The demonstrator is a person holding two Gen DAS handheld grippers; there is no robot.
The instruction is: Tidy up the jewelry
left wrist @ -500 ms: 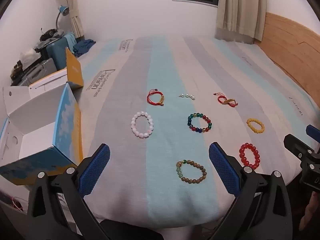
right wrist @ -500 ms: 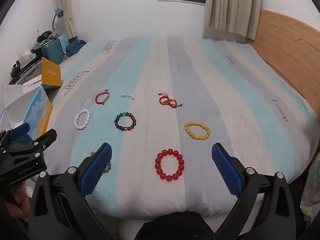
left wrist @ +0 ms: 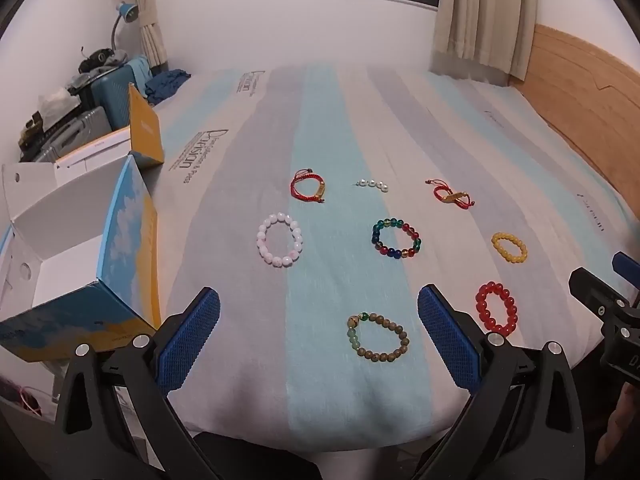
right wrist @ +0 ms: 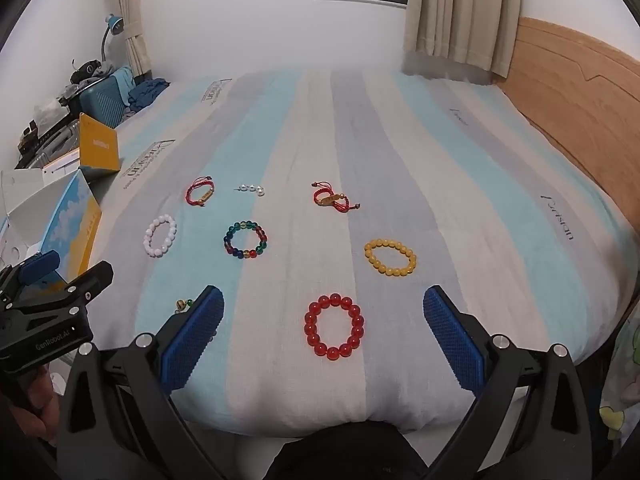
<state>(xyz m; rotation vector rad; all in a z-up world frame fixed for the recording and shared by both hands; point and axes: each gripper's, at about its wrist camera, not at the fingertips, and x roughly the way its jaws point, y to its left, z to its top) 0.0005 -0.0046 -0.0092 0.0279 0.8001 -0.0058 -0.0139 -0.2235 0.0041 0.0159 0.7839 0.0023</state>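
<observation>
A: Left wrist view first. Left gripper [left wrist: 318,334] is spread wide, nothing btwn the pads, hanging above the near edge of the bed [left wrist: 460,128]. The brown-green bracelet [left wrist: 377,339] lies flat just ahead, a bit right of centre in the gap. Ring shape, so no real long axis.

B: And the open box [left wrist: 60,264]?

A: On the left, beside the bed edge. Prob. where things go, just my guess. Other pieces sit further up: pink bracelet [left wrist: 279,240], multicolour bracelet [left wrist: 396,239], w/ red cord pieces and a pearl strand behind.

B: Right wrist view?

A: Right gripper [right wrist: 323,330] also wide, holding nothing. The red bracelet [right wrist: 334,327] lies flat on the sheet, nearly centred btwn the fingers. Yellow bracelet [right wrist: 390,257] ahead and to the right.

B: So who takes what?

A: Judging by position, left is nearer the brown-green one, right nearer the red. Each needs to drop straight ahead and down onto one side of the loop.
</observation>
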